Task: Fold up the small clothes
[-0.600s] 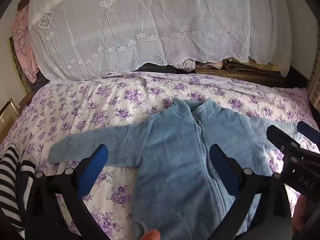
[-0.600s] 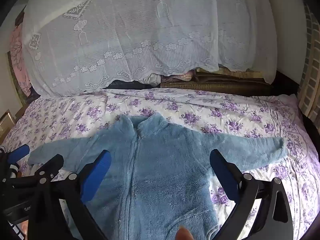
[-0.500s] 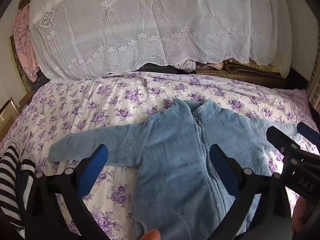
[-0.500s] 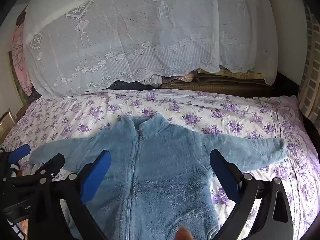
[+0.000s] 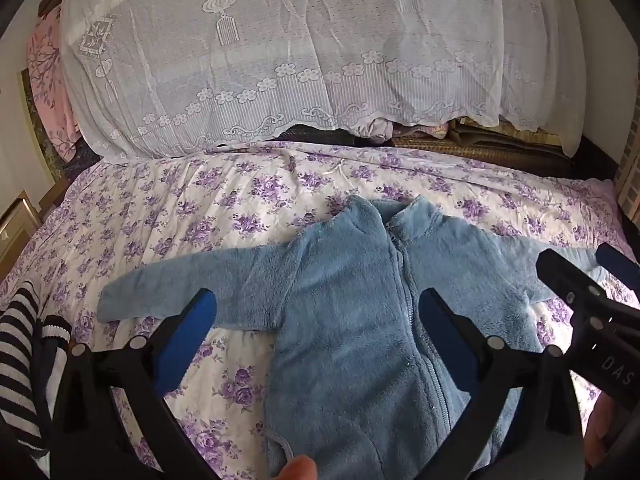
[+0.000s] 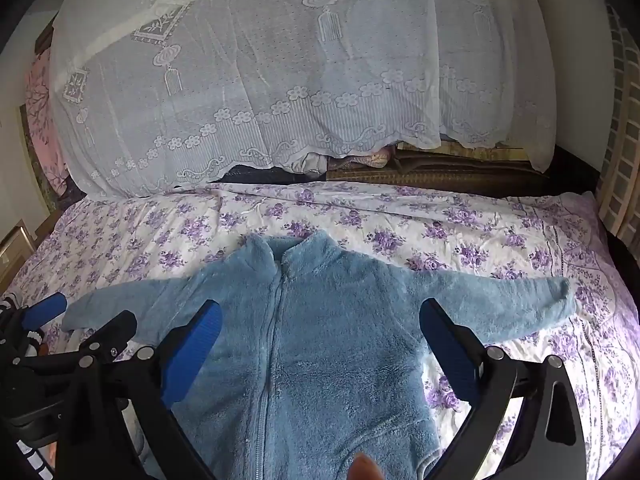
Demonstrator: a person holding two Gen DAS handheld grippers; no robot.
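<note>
A small blue fleece zip jacket (image 5: 360, 320) lies flat, front up, on the floral bedsheet (image 5: 200, 216), both sleeves spread out sideways; it also shows in the right wrist view (image 6: 320, 340). My left gripper (image 5: 318, 320) is open and empty, hovering above the jacket's left half. My right gripper (image 6: 320, 328) is open and empty, above the jacket's chest. The right gripper shows at the right edge of the left wrist view (image 5: 592, 280), and the left gripper at the left edge of the right wrist view (image 6: 80, 328).
A black-and-white striped garment (image 5: 20, 360) lies at the left edge of the bed. A tall pile under a white lace cover (image 5: 300, 60) stands at the bed's far side. A dark mat (image 6: 440, 176) lies behind the sheet.
Both views have shifted very slightly; the jacket lies as before and both grippers stay open.
</note>
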